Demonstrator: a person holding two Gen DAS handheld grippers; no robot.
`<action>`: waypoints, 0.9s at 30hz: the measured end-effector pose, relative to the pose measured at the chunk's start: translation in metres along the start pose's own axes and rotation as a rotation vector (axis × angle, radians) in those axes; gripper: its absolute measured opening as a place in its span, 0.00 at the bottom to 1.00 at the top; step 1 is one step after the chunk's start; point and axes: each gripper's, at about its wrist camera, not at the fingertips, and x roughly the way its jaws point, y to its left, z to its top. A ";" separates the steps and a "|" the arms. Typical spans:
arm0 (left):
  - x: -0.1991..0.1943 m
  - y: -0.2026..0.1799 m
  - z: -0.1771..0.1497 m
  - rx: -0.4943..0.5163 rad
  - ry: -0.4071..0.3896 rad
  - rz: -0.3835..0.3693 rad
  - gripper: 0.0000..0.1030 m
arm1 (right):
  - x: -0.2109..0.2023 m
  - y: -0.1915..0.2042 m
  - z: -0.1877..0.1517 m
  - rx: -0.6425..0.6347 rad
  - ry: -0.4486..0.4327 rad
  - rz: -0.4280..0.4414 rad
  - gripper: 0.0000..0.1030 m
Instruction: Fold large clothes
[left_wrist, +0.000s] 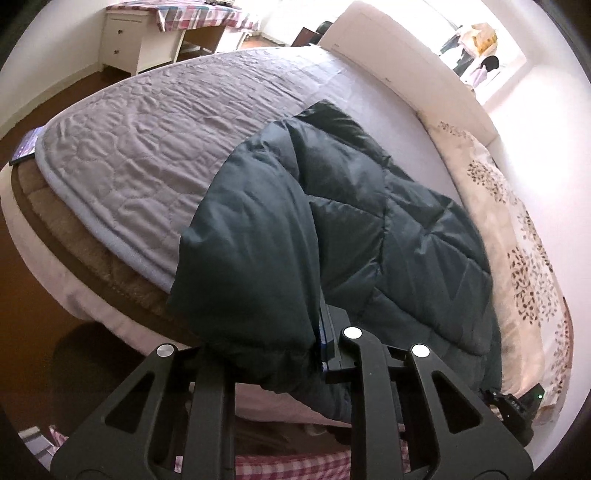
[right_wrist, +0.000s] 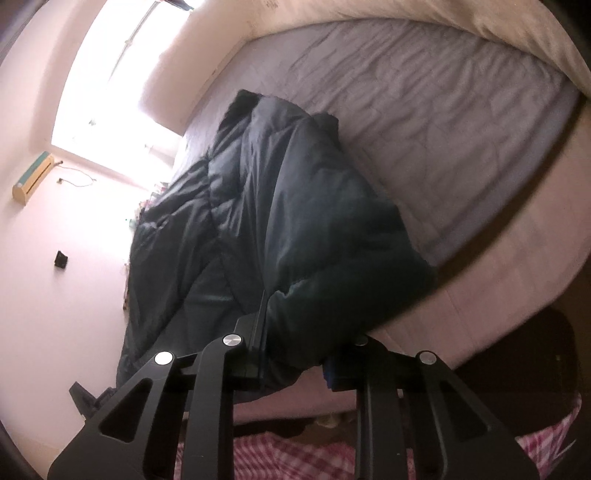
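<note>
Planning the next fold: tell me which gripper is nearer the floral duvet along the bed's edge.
Right. In the left wrist view the right gripper sits beside the floral duvet, while the left gripper clamps the dark green puffer jacket farther from it.

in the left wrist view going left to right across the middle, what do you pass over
dark brown floor → grey quilted bedspread → dark teal puffer jacket → cream leaf-print duvet → white wall
</note>
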 end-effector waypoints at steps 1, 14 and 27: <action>0.001 0.000 -0.001 -0.003 -0.001 0.004 0.19 | 0.000 0.001 -0.001 -0.006 -0.001 -0.009 0.22; 0.010 -0.011 -0.020 0.211 -0.122 0.138 0.25 | 0.013 0.011 -0.006 -0.116 -0.011 -0.153 0.27; 0.009 0.002 -0.023 0.167 -0.138 0.043 0.25 | -0.030 0.024 -0.002 -0.059 -0.086 -0.349 0.53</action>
